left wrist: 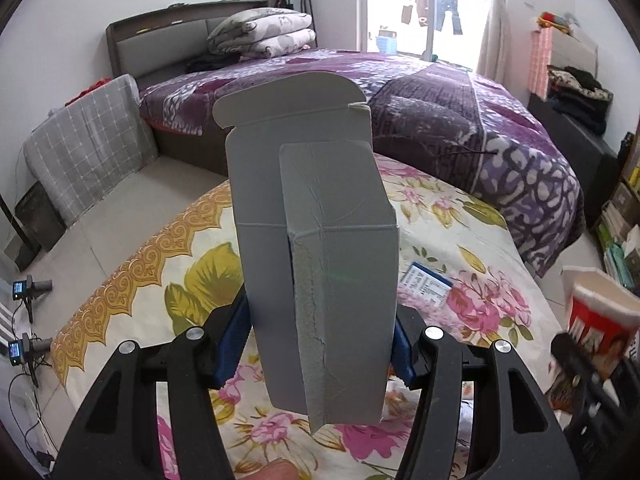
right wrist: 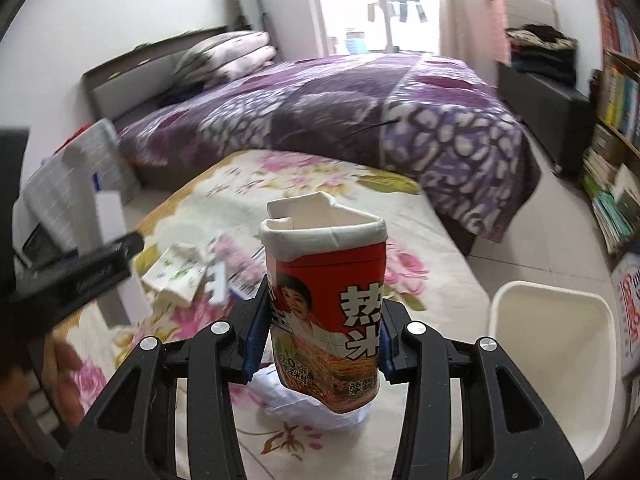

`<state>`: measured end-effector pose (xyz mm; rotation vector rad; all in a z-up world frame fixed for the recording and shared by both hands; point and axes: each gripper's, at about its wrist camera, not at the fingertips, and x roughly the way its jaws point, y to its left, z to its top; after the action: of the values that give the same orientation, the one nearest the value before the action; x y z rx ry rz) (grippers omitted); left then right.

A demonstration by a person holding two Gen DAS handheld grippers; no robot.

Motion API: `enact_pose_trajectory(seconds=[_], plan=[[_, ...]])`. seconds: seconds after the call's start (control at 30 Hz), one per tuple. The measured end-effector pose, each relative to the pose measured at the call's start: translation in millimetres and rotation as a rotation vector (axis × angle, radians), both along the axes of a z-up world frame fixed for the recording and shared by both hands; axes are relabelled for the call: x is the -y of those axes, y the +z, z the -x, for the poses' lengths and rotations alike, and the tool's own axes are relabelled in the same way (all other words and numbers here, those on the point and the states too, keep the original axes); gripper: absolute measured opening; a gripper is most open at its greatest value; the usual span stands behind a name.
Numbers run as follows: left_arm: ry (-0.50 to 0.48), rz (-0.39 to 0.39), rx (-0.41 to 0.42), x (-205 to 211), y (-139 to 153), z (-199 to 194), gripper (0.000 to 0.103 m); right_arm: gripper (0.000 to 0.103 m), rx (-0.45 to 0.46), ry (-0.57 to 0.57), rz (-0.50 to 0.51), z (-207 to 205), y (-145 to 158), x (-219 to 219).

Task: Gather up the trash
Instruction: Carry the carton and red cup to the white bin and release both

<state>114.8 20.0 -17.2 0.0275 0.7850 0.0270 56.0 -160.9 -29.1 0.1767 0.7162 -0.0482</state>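
My left gripper [left wrist: 320,344] is shut on a grey opened cardboard box [left wrist: 316,248], held upright above the floral table cover [left wrist: 176,264]. My right gripper [right wrist: 322,332] is shut on a red paper cup [right wrist: 332,312] with Chinese print and a crushed white rim, held above the same cover. The cup and right gripper also show blurred at the right edge of the left wrist view [left wrist: 596,320]. A white trash bin [right wrist: 556,364] stands on the floor to the right of the cup. More trash lies on the cover: a small blue-and-white box [left wrist: 426,284], a green-and-white carton [right wrist: 176,272], a crumpled white bag [right wrist: 308,404].
A bed with a purple quilt [left wrist: 440,108] lies behind the table. A grey checked cushion [left wrist: 88,148] leans at the left. Bookshelves [right wrist: 616,128] line the right wall. Cables and small devices [left wrist: 24,320] sit on the floor at left.
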Motion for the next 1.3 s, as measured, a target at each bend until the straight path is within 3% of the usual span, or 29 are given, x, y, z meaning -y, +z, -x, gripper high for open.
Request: enact_pose_trajectory(seconds=[1.3], plan=[[-0.208, -0.017, 0.014, 120, 13, 46, 0.059, 0.042, 0.001, -0.226, -0.018, 45, 15, 93]])
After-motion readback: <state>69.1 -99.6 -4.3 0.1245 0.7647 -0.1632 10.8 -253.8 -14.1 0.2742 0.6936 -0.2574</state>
